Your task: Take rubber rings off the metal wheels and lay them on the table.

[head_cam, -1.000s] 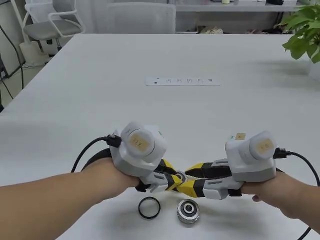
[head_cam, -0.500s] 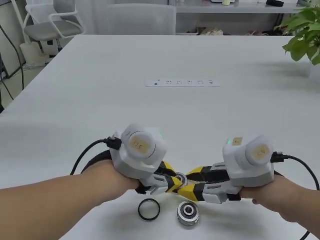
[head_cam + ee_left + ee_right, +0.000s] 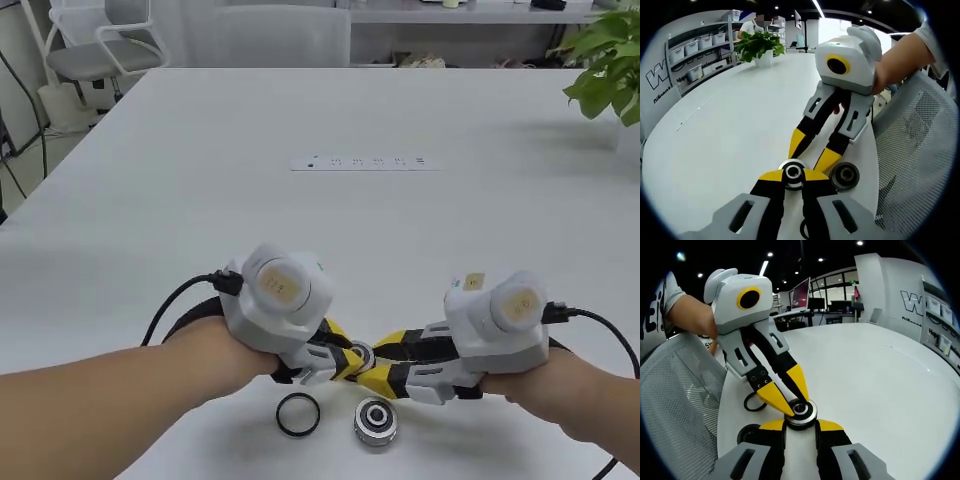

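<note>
Almost nothing has shifted over the last second: the right gripper (image 3: 380,372) has edged slightly nearer the left gripper (image 3: 340,362). They meet tip to tip just above the table (image 3: 300,220). Each has its jaws nearly closed around the same small wheel (image 3: 792,171), which hangs between them. Just below the tips, on the person's side, a loose ring (image 3: 298,414) and a second wheel (image 3: 376,421) lie close together without touching. The step in hand looks like peeling the rubber off the held wheel. Whether either jaw has caught the rubber itself is too small to tell. Next, one gripper should hold firm while the other draws the rubber over the rim.
</note>
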A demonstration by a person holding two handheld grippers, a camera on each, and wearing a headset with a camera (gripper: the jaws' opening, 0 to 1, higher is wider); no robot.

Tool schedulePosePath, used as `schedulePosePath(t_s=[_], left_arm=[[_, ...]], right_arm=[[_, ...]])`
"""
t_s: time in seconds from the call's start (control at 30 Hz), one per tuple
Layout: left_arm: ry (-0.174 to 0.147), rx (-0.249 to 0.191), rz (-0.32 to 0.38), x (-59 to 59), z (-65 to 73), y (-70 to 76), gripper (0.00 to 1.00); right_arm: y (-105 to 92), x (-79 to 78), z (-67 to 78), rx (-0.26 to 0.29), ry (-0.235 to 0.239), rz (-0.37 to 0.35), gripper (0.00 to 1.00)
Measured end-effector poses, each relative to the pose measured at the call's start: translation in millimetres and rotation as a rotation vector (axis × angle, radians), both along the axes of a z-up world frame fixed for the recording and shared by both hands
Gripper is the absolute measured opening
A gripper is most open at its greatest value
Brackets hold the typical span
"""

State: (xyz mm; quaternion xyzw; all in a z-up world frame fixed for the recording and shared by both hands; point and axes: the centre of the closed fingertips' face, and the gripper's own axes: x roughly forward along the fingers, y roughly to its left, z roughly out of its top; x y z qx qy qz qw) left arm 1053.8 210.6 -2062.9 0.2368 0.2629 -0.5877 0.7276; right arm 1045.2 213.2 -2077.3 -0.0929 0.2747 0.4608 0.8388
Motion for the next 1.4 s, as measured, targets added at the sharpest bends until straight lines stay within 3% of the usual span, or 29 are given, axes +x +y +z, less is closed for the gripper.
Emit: schedulePosePath(t_s=[0.4, 1.4], left_arm=[[-0.002, 0.002, 0.001, -0.3, -0.1, -0.3, 0.07], [0.000, 0.006, 0.007, 0.1, -0.4, -0.1, 0.07]], right_arm=[[-1.4, -1.5, 0.9, -0.021, -0.023, 0.010, 0.18], [-4.7, -3.8, 0.7, -0.016, -0.003, 0.001, 0.12]])
